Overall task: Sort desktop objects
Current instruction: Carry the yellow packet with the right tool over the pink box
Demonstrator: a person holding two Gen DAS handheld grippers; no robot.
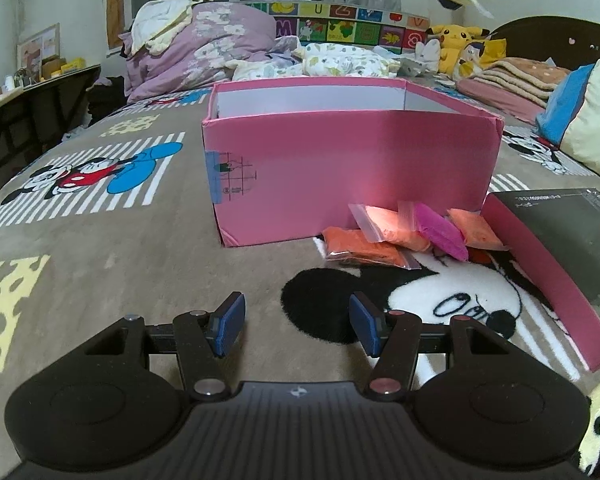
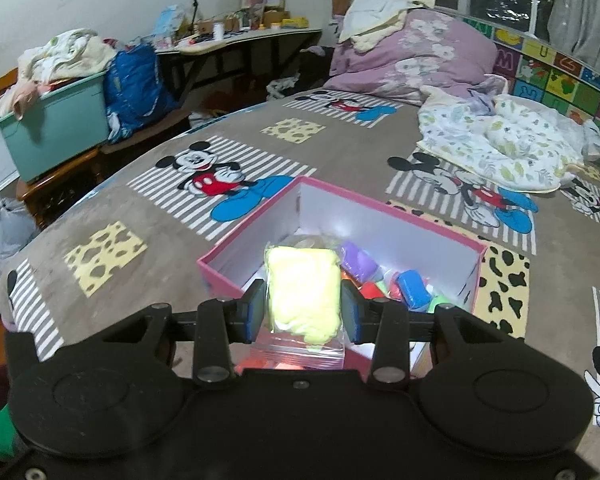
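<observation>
Sorting looks well under way, to judge by what lies where; the right tool (image 2: 303, 307) clamps a clear zip bag of pale yellow clay (image 2: 302, 293) between its blue pads, pinching it across the middle so the zip end hangs back toward the camera, and holds it above the near corner of the open pink cardboard box (image 2: 384, 240); that height makes sense for a drop, since the bag would fall straight past the box wall; inside the box lie other small packets, among them a purple one (image 2: 358, 261), a blue one (image 2: 413, 287) and red ones, heaped toward the near side. The left tool (image 1: 297, 322) hangs low over the Mickey-printed brown blanket (image 1: 100, 240) on the bed with its jaws wide and nothing between them, aimed toward the packets not yet sorted; these sit against the outer foot of the box wall: an orange clay bag (image 1: 358, 249), a lighter orange bag (image 1: 388, 228), a magenta bag (image 1: 444, 234) and another orange one (image 1: 474, 232), overlapping one another; just beside them the pink box lid (image 1: 548, 276) lies upturned, apparently set aside so the box stays open for filling; I judge the wide opening suits the soft, flat bags.
</observation>
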